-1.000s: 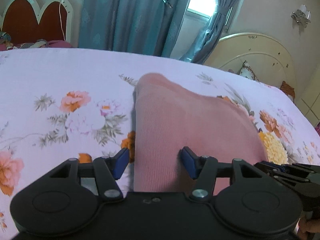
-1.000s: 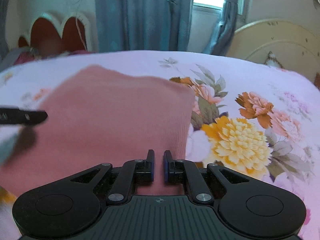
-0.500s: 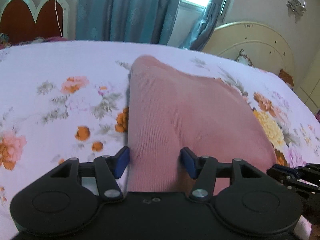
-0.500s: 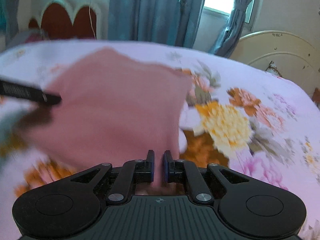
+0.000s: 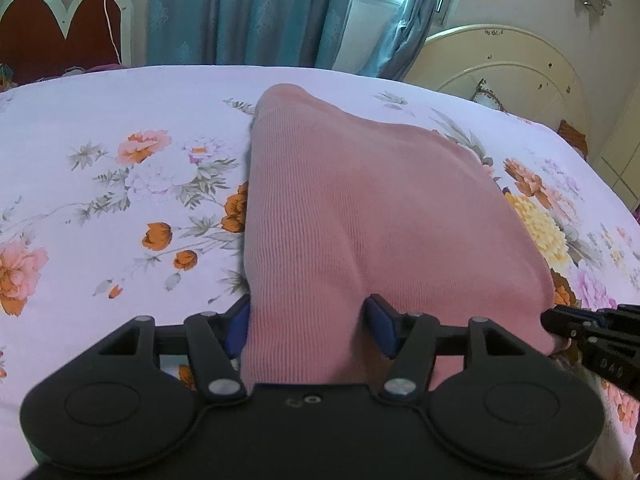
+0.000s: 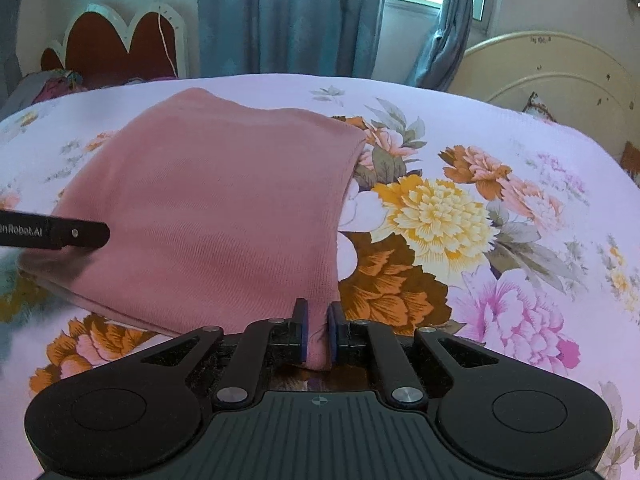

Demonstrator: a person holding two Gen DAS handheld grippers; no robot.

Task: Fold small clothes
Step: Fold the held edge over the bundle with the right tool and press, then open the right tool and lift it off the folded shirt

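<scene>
A pink knit garment (image 5: 360, 216) lies folded on the floral bedsheet (image 5: 120, 208); it also shows in the right wrist view (image 6: 216, 216). My left gripper (image 5: 308, 324) is open, its jaws wide apart with the garment's near left edge lying between them. My right gripper (image 6: 318, 336) is shut on the garment's near right corner, with pink cloth pinched between the blue pads. The right gripper shows at the right edge of the left wrist view (image 5: 588, 332). A left gripper finger (image 6: 56, 234) shows at the left of the right wrist view.
The bedsheet (image 6: 480, 216) spreads on all sides. A cream headboard (image 5: 504, 64) stands at the back right, a red and white headboard (image 5: 60, 28) at the back left, blue curtains (image 5: 256, 12) and a window behind.
The right gripper has pulled the garment's corner toward me, and the cloth now lies flatter on the sheet. The left gripper stays open around the near left edge.
</scene>
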